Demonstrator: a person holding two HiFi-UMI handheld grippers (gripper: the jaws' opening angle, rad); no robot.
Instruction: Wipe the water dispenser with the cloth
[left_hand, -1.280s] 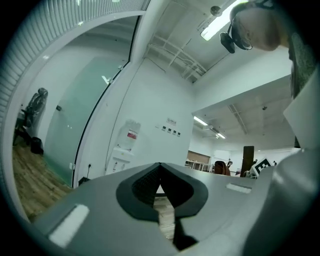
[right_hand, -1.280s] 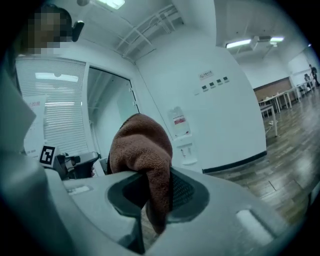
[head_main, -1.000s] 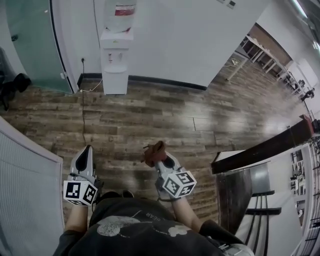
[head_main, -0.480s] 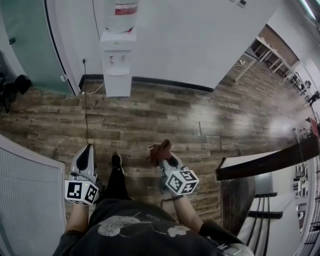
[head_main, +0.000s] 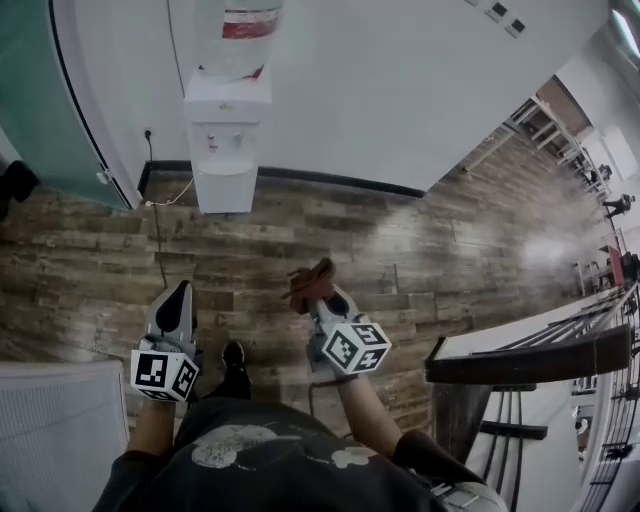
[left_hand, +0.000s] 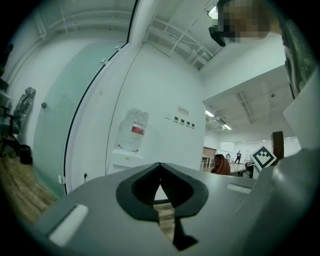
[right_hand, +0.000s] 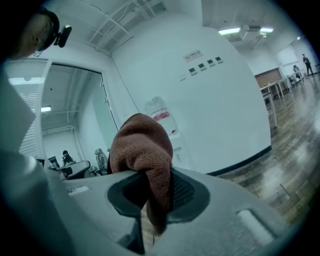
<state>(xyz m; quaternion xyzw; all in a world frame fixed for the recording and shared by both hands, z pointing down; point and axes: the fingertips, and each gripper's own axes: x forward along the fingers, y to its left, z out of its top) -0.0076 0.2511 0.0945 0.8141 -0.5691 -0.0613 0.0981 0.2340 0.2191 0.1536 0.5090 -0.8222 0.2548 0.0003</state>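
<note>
Grey left claw (head_main: 180, 293); grey right claw (head_main: 316, 292); black-white marker cubes (head_main: 162, 373) (head_main: 355, 347); dark printed shirt (head_main: 270, 460); black shoe (head_main: 233, 354)

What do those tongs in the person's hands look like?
The left tongs and right tongs are grey with dark pointed tips. Each carries a white cube with black square markers. The person wears a dark shirt with a pale print.

Wood floor (head_main: 400, 260) — water dispenser (head_main: 225, 140), cable (head_main: 157, 240)

Bright, even light; fisheye-warped edges
</note>
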